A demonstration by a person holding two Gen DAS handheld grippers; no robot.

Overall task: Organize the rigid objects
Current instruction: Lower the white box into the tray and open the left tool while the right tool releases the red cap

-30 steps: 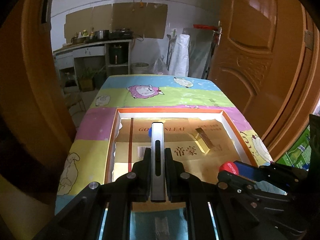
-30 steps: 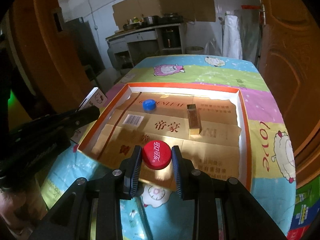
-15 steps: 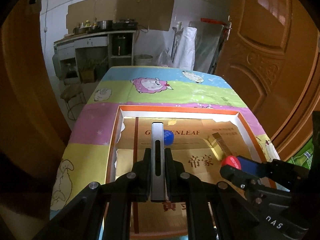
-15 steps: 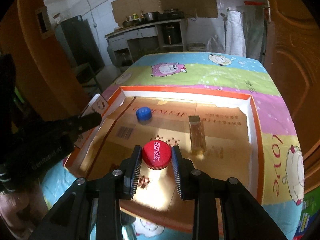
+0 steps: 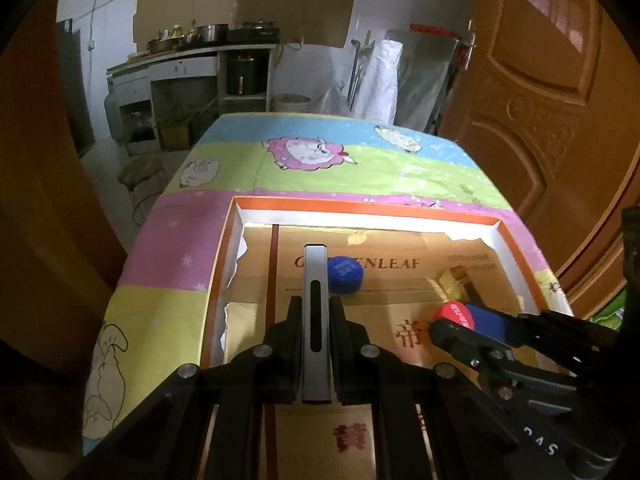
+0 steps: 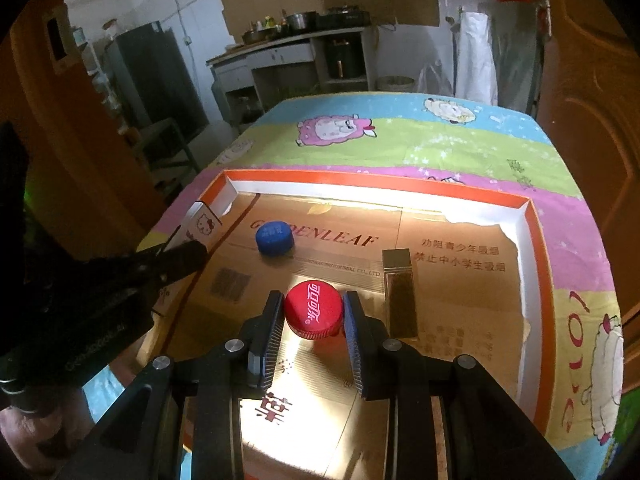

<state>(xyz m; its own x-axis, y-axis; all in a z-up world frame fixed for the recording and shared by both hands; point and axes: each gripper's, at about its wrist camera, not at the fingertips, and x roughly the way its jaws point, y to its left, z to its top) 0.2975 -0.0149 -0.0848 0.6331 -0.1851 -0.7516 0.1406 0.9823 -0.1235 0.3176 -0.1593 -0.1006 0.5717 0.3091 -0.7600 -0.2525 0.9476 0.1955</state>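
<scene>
Red plastic, ribbed at its edge and printed with white script: a bottle cap [image 6: 314, 311] sits pinched between the ridged pads of the right gripper [image 6: 313, 314] at lower centre of the right wrist view. In the left wrist view the left gripper [image 5: 316, 312] has its jaws pressed against a flat silver-grey slab [image 5: 315, 320] with a dark slot down its middle (seen edge-on, what it is I cannot tell), which stands up past the fingertips.

Both grippers hang over a shallow orange-rimmed box [image 6: 536, 240] lined with gold-printed cardboard. On that lining, up and left of the red cap, a blue bottle cap [image 6: 274, 237] lies flat; in the left wrist view the same cap sits just right of the slab's upper end. To the right of the red cap a narrow gold rectangular box [image 6: 400, 292] lies lengthwise, apart from both caps.

The orange-rimmed box rests on a tablecloth [image 6: 420, 148] striped pink, green, blue and yellow with cartoon sheep. Beyond it, in the upper part of both frames, are a kitchen counter [image 6: 288, 46] with pots and a brown wooden door [image 5: 560, 100].
</scene>
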